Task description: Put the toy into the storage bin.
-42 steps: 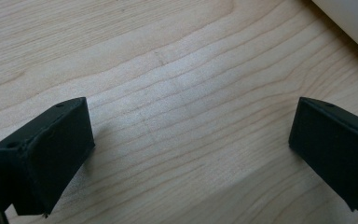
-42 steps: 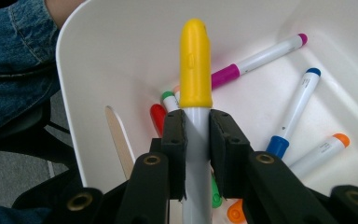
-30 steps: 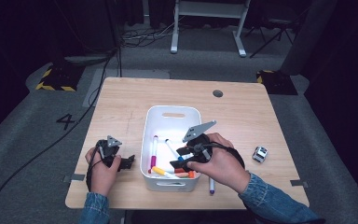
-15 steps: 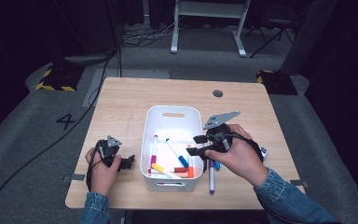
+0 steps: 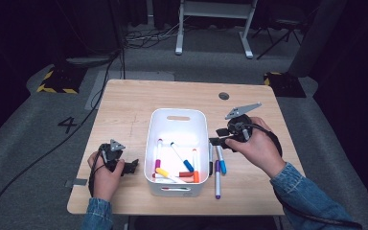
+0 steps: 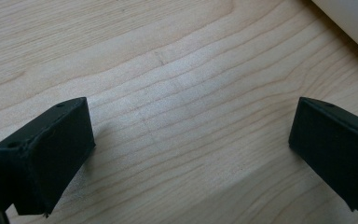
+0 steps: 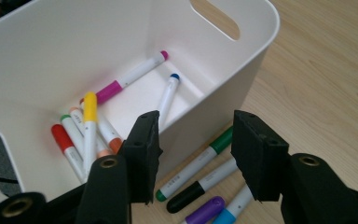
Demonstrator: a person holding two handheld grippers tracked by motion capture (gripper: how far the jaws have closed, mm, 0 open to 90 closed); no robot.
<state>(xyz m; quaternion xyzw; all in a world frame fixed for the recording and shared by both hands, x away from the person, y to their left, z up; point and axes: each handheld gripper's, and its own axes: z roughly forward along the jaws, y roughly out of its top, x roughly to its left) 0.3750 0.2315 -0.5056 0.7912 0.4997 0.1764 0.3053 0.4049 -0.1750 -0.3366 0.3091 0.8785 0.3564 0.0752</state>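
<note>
The bench (image 5: 124,105) is a wide, light wooden top. In the middle of it sits a white tub (image 5: 177,115) with a handle slot in its far wall. Inside the tub lie many pens (image 5: 179,163): pink, blue, yellow, orange, red and green.

On the bench just beside the tub's right wall lie four more pens (image 5: 217,167): green, black, blue and purple. They still wait to go in.

A second ago the right tongs (image 5: 216,142) hung over the tub. Now they have slid off to the right and sit above the loose pens, close to the tub wall. Their jaws have just been closing a bit. In the right gripper view the right tongs (image 7: 193,149) stand half apart, and no pen is pinched between them. The green pen (image 7: 193,169) and the black pen (image 7: 203,184) lie just under the gap. So it looks like one pen got dropped in, and the next pick-up is about to start.

The left tongs (image 5: 133,166) rest on the bench left of the tub, in the same spot as before. In the left gripper view the left tongs (image 6: 191,140) stand wide apart over bare wood.
</note>
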